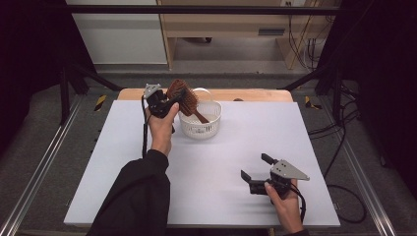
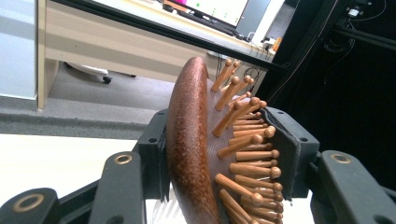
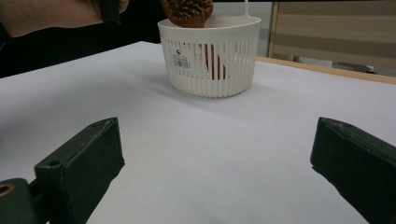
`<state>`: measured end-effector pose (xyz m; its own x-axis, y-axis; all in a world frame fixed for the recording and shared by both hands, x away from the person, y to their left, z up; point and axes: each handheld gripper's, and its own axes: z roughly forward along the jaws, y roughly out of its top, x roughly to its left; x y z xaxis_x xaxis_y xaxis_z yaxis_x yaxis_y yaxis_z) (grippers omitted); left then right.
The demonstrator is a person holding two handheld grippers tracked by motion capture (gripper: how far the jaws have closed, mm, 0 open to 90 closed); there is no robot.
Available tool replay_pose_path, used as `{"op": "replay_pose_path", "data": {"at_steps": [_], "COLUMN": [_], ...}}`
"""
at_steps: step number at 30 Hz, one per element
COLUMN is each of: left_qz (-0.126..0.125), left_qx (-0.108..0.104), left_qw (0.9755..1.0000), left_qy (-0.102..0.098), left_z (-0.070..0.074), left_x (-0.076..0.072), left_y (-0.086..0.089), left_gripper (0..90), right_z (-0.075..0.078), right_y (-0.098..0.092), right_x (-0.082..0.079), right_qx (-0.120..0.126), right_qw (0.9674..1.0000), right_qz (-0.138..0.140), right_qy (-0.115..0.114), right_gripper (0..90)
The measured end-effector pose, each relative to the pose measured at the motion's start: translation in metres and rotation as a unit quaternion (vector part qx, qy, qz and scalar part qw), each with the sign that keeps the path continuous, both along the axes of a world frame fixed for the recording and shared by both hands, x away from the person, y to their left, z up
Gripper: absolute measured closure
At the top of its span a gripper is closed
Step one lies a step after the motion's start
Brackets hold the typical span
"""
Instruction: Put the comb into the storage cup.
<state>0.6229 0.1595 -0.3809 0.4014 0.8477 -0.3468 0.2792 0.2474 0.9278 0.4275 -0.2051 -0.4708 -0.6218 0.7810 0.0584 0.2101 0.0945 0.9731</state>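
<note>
A brown wooden hairbrush (image 1: pixel 184 100) with peg bristles is gripped by its head in my left gripper (image 1: pixel 169 98), held above the left rim of a white slotted basket (image 1: pixel 200 127). Its handle slants down into the basket. In the left gripper view both pads press on the hairbrush (image 2: pixel 196 154), one on its smooth back, one on the bristle tips. The right gripper view has the basket (image 3: pixel 212 63) ahead with the hairbrush (image 3: pixel 187 11) head over it. My right gripper (image 1: pixel 255 169) rests low over the white table at the front right, open with nothing between its fingers.
A white sheet (image 1: pixel 211 187) covers most of the wooden table (image 1: pixel 255 94). A black frame bar (image 1: pixel 196 10) crosses at the back, with cables (image 1: pixel 344 147) on the floor to the right. A wooden desk stands behind the table.
</note>
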Motion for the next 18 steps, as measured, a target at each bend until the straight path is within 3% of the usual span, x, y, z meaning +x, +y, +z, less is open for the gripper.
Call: {"op": "replay_pose_path", "data": {"at_steps": [18], "left_qz": [0.001], "left_qx": [-0.005], "left_qw": [1.0], "left_qy": [0.006], "left_z": [-0.0043], "left_x": [0.0005], "left_y": [0.0076], "left_gripper": [46.5], "right_z": [-0.0005], "right_y": [0.0005], "right_x": [0.0002], "right_qx": [-0.002], "right_qw": [1.0], "right_qz": [0.001], "right_qy": [0.001], "right_gripper": [2.8]}}
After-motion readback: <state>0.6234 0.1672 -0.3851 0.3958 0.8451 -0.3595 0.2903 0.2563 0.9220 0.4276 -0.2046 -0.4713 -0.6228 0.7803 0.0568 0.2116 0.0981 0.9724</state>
